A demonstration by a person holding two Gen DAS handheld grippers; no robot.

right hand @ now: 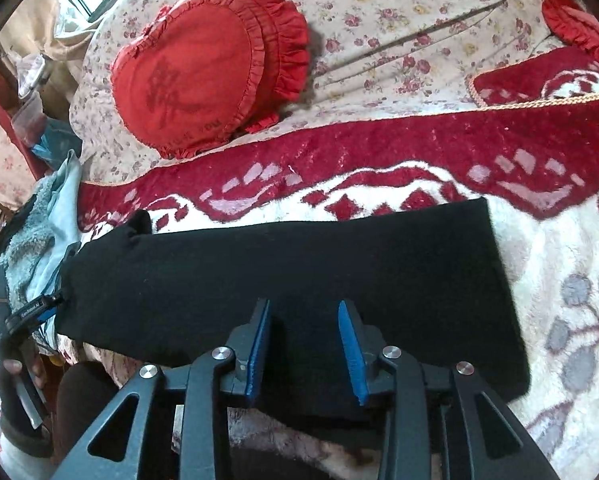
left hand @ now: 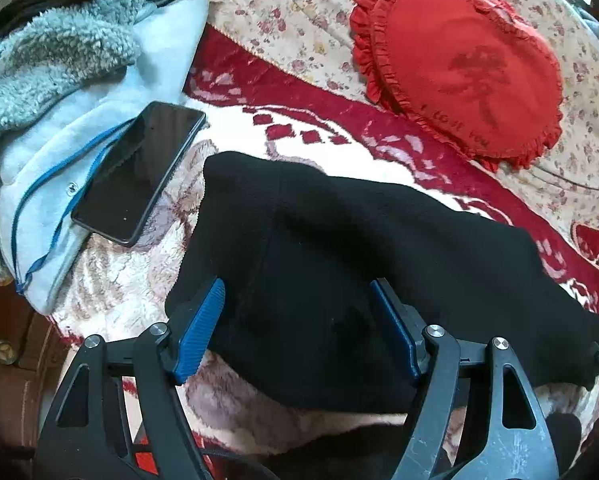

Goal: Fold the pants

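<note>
Both sets of jaws stand parted, grasping nothing: the left gripper (left hand: 299, 316) and right gripper (right hand: 303, 344) hover over the black pants (right hand: 299, 272), folded into a long strip on the red-and-white blanket (right hand: 419, 148). A smartphone (left hand: 139, 172) rests on a fleece jacket (left hand: 59, 80); a red heart-shaped pillow (left hand: 459, 68) lies beyond.

Pants (left hand: 379, 260) on blanket (left hand: 131, 280) (phone (left hand: 139, 172) left, on jacket (left hand: 51, 128))

Hovering over the black pants (left hand: 339, 248): left gripper (left hand: 299, 320) spread wide above one end, right gripper (right hand: 304, 342) parted above the other.
</note>
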